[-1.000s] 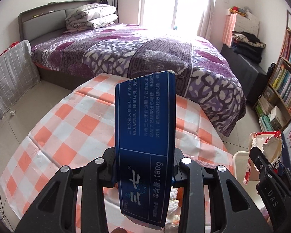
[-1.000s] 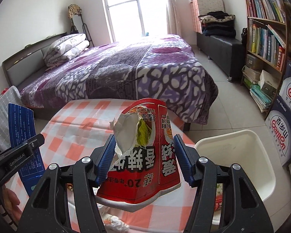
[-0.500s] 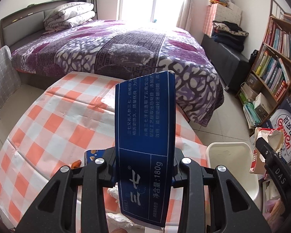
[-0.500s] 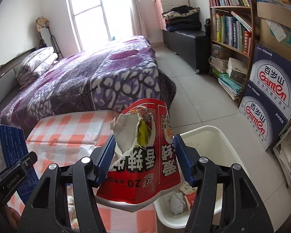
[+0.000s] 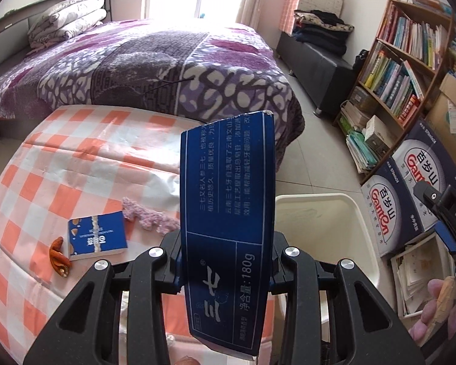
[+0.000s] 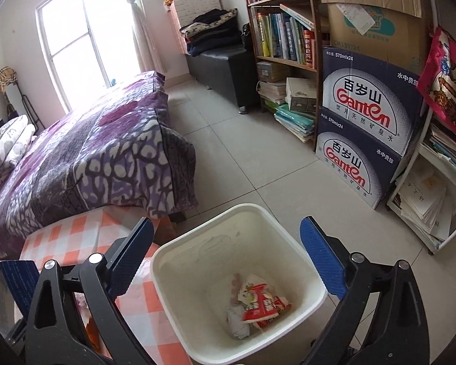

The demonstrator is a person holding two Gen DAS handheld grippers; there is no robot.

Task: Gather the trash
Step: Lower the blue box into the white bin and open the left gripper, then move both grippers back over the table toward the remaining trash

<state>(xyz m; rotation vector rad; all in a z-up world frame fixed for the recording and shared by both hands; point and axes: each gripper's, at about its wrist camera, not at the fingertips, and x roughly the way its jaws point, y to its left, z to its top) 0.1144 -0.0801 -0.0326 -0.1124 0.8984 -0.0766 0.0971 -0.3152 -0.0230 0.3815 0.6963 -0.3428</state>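
Blue toothpaste carton (image 5: 228, 237), light, stiff and crushable, sits clamped low down in my left gripper (image 5: 225, 261) beside the bin (image 6: 173, 261), over which my empty right gripper (image 6: 228, 243) is opening.

A desk draped in an orange-and-white checked cloth (image 5: 76, 164) sits left of the left claw (image 5: 225, 261). On it lie a small blue booklet (image 5: 97, 240), an orange peel scrap (image 5: 58, 257) just beside it, and a fuzzy pink fabric strip (image 5: 149, 217).
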